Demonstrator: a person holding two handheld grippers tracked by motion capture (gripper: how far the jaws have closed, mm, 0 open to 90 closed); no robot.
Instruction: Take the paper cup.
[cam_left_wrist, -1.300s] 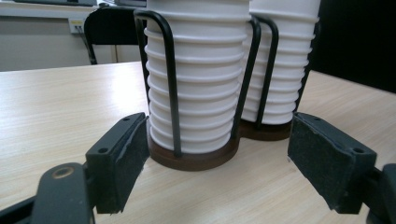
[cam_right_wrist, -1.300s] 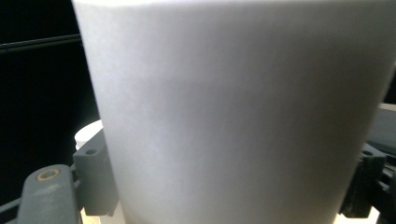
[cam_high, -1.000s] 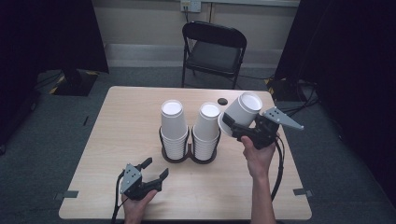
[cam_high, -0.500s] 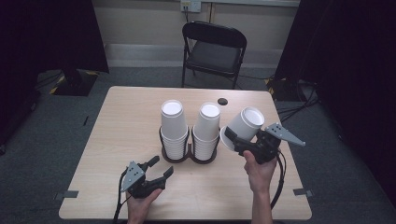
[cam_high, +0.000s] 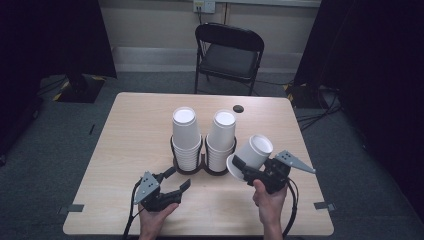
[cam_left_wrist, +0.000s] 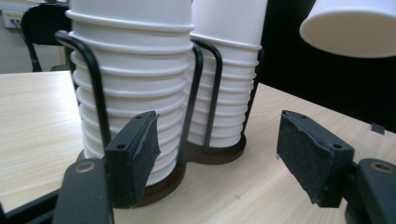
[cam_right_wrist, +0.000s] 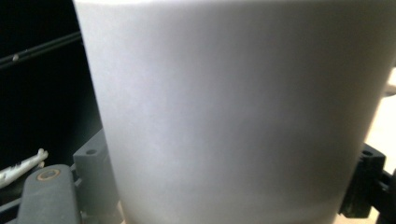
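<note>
Two stacks of upside-down white paper cups, the left stack (cam_high: 185, 132) and the right stack (cam_high: 221, 135), stand in a black wire double holder (cam_high: 200, 169) at mid-table. My right gripper (cam_high: 245, 168) is shut on a single white cup (cam_high: 253, 151), tilted, just right of the holder and low over the table. In the right gripper view that cup (cam_right_wrist: 233, 116) sits between the jaws. My left gripper (cam_high: 178, 178) rests open in front of the holder. In the left gripper view, the left stack (cam_left_wrist: 130, 70) and right stack (cam_left_wrist: 229, 70) rise close ahead, and the held cup (cam_left_wrist: 350, 28) hangs at upper right.
The wooden table (cam_high: 135, 130) carries a small black disc (cam_high: 238, 108) behind the stacks. A black folding chair (cam_high: 227, 50) stands beyond the far edge. Cables trail from both grippers toward the near edge.
My right gripper has come down and toward the near edge with the cup, from beside the top of the right stack to low beside the holder. The left gripper shifted slightly right.
</note>
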